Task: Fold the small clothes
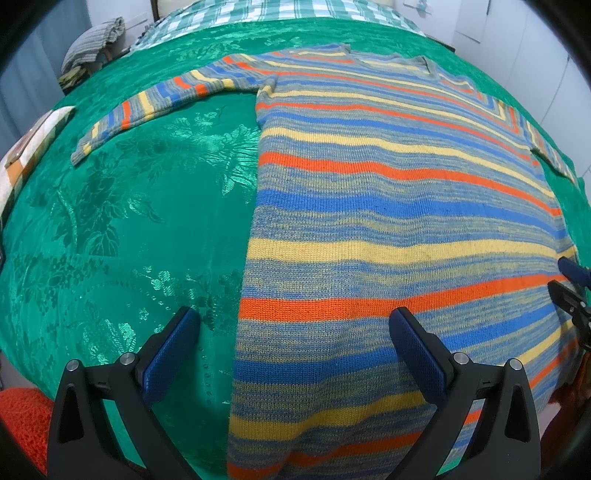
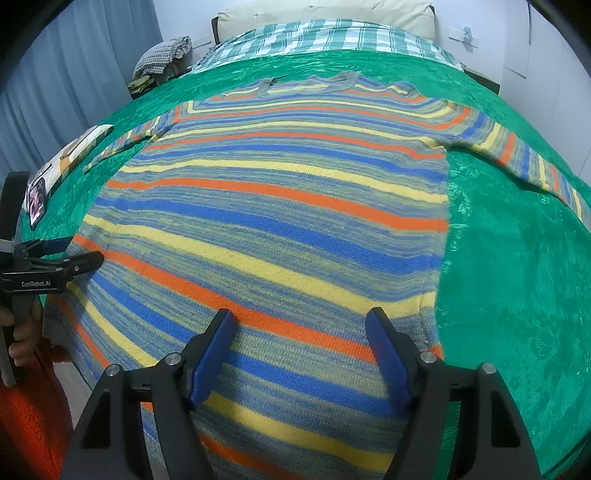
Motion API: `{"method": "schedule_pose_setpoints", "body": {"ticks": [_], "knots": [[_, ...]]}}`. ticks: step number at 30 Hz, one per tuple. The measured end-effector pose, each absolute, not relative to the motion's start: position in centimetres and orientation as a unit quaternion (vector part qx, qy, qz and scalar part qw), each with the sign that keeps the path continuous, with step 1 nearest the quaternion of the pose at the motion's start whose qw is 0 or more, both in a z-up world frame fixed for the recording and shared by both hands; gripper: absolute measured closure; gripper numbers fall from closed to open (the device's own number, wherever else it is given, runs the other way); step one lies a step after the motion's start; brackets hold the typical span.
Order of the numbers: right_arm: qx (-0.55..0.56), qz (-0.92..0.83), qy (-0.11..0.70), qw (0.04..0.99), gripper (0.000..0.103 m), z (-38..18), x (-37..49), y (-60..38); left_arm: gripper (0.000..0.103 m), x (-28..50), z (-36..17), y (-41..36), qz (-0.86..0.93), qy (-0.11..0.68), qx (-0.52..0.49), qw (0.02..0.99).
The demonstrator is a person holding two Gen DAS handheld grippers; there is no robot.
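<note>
Your striped knitted sweater (image 1: 388, 206) in orange, blue, yellow and grey lies flat and face-down or face-up (the knit gives no clue) on the bed, spread over the shiny green floral bedspread (image 1: 122, 229). Its body runs from the hem near you to the neckline at the far end, and both sleeves stretch outward to the sides; one long sleeve (image 1: 159, 107) lies straight on the green cloth.

Your left gripper (image 1: 295, 321) hangs over the sweater's left edge, jaws spread wide, one blue pad above the bedspread and the other above the knit, nothing between them. Your right gripper (image 2: 301, 321) hovers above the lower body of the sweater near its right edge, jaws apart and opening, with no cloth pinched.

Beyond the green bedspread lies a green-and-white checked blanket (image 2: 332, 37) and a cream pillow (image 2: 325, 11). A bundle of grey cloth (image 2: 162, 55) sits beside the bed near the blue-grey curtain (image 2: 74, 74).
</note>
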State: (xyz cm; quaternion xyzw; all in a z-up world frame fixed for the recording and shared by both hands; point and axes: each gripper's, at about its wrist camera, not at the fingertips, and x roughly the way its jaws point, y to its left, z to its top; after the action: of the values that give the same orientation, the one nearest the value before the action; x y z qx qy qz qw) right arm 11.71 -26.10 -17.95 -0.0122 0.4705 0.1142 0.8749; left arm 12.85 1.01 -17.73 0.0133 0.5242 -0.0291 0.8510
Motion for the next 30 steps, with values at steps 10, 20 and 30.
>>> {"method": "schedule_pose_setpoints", "body": {"ticks": [10, 20, 30], "knots": [[-0.013, 0.114, 0.470, 0.875, 0.028, -17.99, 11.67, -26.01, 0.000, 12.84, -17.76, 0.98, -0.030, 0.525, 0.015, 0.850], [-0.013, 0.113, 0.470, 0.875, 0.028, -18.00, 11.62, -25.95, 0.000, 12.84, -17.74, 1.15, -0.034, 0.529, 0.013, 0.848], [-0.017, 0.109, 0.484, 0.868, 0.027, -17.48, 11.71, -25.85, 0.000, 12.38, -17.39, 0.94, -0.044, 0.525, 0.031, 0.849]]}}
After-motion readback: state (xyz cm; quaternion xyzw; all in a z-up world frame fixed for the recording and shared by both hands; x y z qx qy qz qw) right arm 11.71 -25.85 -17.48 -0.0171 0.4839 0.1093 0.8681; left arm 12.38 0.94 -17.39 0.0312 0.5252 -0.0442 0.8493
